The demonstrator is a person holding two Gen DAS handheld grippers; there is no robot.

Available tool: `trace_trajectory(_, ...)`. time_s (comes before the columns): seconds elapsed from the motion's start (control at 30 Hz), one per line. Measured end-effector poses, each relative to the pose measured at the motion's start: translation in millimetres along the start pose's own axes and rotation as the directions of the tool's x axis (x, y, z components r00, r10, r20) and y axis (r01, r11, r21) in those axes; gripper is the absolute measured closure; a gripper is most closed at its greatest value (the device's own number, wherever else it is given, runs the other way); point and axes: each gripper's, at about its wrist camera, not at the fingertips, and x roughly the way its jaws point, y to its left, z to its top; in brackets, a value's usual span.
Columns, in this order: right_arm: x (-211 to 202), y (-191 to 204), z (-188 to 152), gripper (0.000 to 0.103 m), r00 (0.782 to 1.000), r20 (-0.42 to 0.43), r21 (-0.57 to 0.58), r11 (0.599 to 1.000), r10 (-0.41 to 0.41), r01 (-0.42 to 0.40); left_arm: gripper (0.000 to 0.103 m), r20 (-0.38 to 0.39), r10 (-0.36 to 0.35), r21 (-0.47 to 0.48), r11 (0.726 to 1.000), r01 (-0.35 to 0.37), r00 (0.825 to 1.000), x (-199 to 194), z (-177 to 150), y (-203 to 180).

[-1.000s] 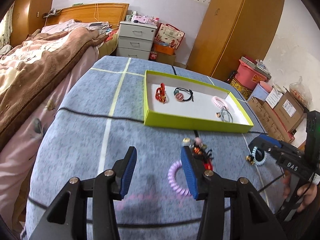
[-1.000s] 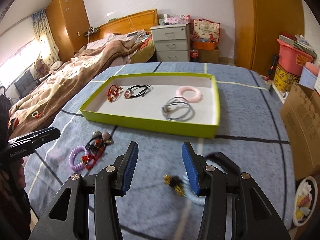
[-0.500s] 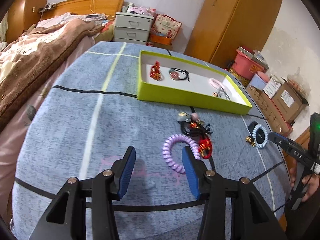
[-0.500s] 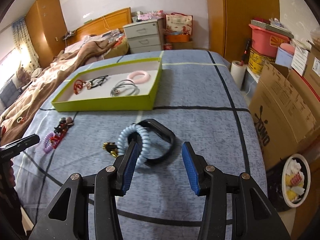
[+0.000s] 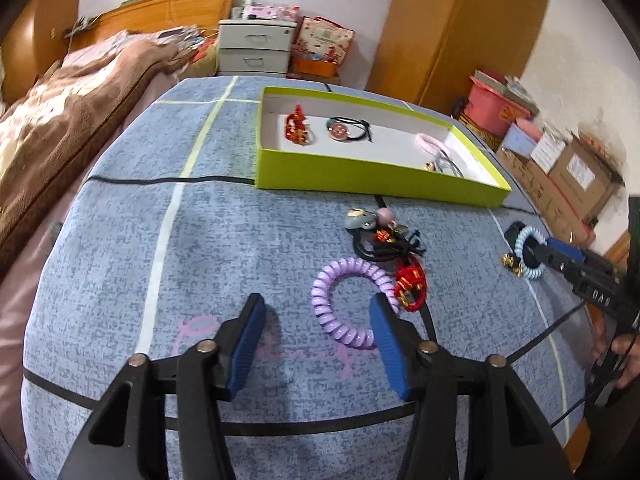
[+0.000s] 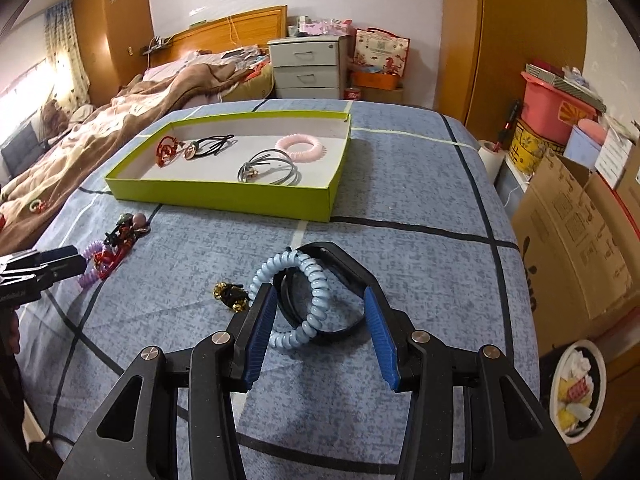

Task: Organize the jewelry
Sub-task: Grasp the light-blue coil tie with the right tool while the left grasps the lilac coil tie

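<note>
Blue cloth table [image 5: 120, 280] with wide bare cloth on its left half; right edge drops to stacked cartons [image 6: 580, 248]. Green tray [image 6: 224, 196] sits mid-table, long axis running across the right view, four pieces inside: red charm [image 6: 166, 150], black tie [image 6: 212, 145], pink coil [image 6: 299, 147], grey rings [image 6: 266, 170]. Loose on cloth: purple coil [image 5: 340, 300] lying flat, touching a red-and-black tangle [image 5: 392, 256] whose count I cannot tell; one blue coil [image 6: 298, 300] tilted up over one black band [image 6: 336, 280]; one gold charm [image 6: 230, 294] just beside. Left gripper [image 5: 316, 344] jaws just widened, gaping, nothing gripped, right pad over the purple coil's edge. Right gripper [image 6: 318, 336] spread wide, straddling blue coil and band, pads not pressing either.
</note>
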Motion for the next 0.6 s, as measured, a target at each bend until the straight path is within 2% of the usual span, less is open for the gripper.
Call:
trace_trajectory(0.13, 0.1, 1.9, -0.1, 0.057, 1.000, 0.003, -0.006, 1.000, 0.001, -0.001, 0.045, 0.001, 0.026, 0.034, 0.999, -0.026, 1.000, 1.5, 0.0, -4.1)
trace_trajectory(0.2, -0.5, -0.6, -0.3, 0.067, 1.000, 0.006, 0.009, 1.000, 0.001, -0.001, 0.045, 0.000, 0.030, 0.037, 0.999, -0.030, 1.000, 1.6, 0.5, -3.9)
trace_trajectory(0.33, 1.2, -0.9, -0.7, 0.077, 1.000, -0.004, 0.015, 1.000, 0.006, -0.006, 0.045, 0.000, 0.047, 0.056, 0.997, -0.047, 0.999, 2.3, 0.6, -5.8)
trace_trajectory(0.4, 1.5, -0.6, -0.9, 0.085, 1.000, -0.007, 0.013, 1.000, 0.010, -0.010, 0.051, -0.001, 0.058, 0.061, 0.996, -0.058, 0.998, 3.1, 1.4, -6.5)
trace_trajectory(0.43, 1.4, -0.5, -1.0, 0.086, 1.000, -0.007, 0.013, 1.000, 0.010, -0.010, 0.057, 0.001, 0.072, 0.066, 0.995, -0.072, 0.997, 3.4, 1.4, -6.7)
trace_trajectory(0.5, 1.0, -0.9, -1.4, 0.090, 1.000, -0.004, 0.019, 1.000, 0.009, -0.009, 0.062, 0.002, 0.077, 0.073, 0.994, -0.077, 0.997, 3.7, 1.5, -6.2)
trace_trajectory(0.6, 0.4, -0.8, -1.2, 0.092, 1.000, 0.000, 0.028, 1.000, 0.015, -0.015, 0.077, 0.001, 0.085, 0.073, 0.994, -0.085, 0.996, 3.5, 2.4, -4.5)
